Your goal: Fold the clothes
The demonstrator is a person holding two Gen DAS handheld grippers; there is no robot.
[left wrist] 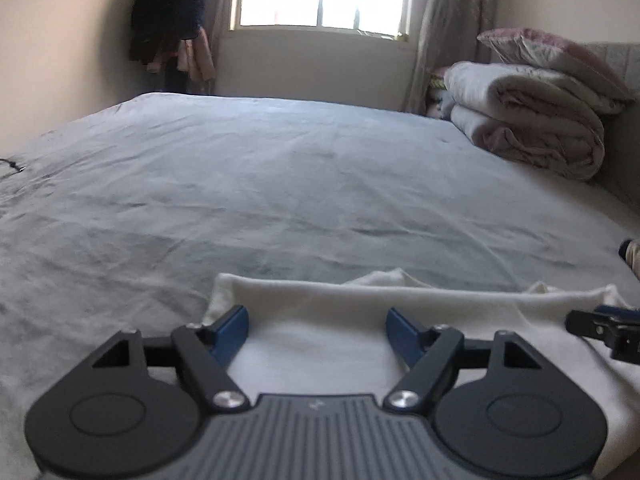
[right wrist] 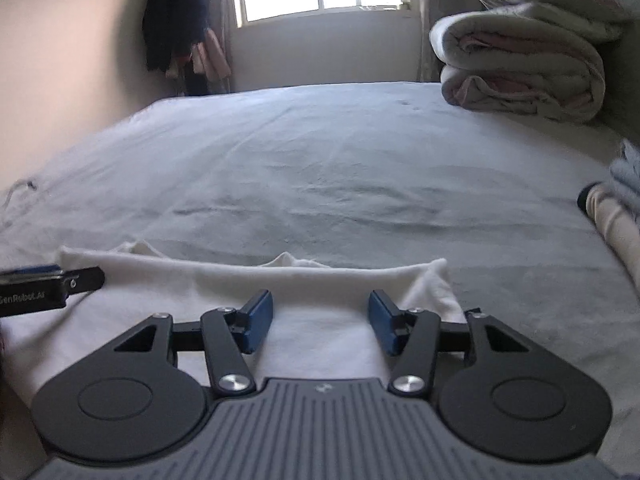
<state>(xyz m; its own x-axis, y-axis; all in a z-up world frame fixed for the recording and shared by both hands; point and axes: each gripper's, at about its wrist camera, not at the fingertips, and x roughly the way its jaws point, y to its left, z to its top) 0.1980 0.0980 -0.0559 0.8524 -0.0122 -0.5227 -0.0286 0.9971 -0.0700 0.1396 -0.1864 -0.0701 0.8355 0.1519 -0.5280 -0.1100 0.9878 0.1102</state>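
Observation:
A white garment [left wrist: 340, 320] lies folded flat on the grey bedsheet [left wrist: 280, 180], its far fold edge running across just beyond both grippers. My left gripper [left wrist: 318, 330] hovers over the garment's left part, its blue pads wide apart with only flat cloth beneath them. In the right wrist view the same garment [right wrist: 320, 280] spreads under my right gripper [right wrist: 321, 318], which is open over its right end. The right gripper's tip [left wrist: 600, 328] shows at the left wrist view's right edge. The left gripper's tip [right wrist: 52, 284] shows at the right wrist view's left edge.
Folded quilts [left wrist: 532, 120] with a pillow on top are stacked at the bed's far right corner. Dark clothes [left wrist: 168, 20] hang by the window at the back left. More clothing [right wrist: 620, 208] lies at the bed's right edge. A thin cord [left wrist: 12, 166] lies at far left.

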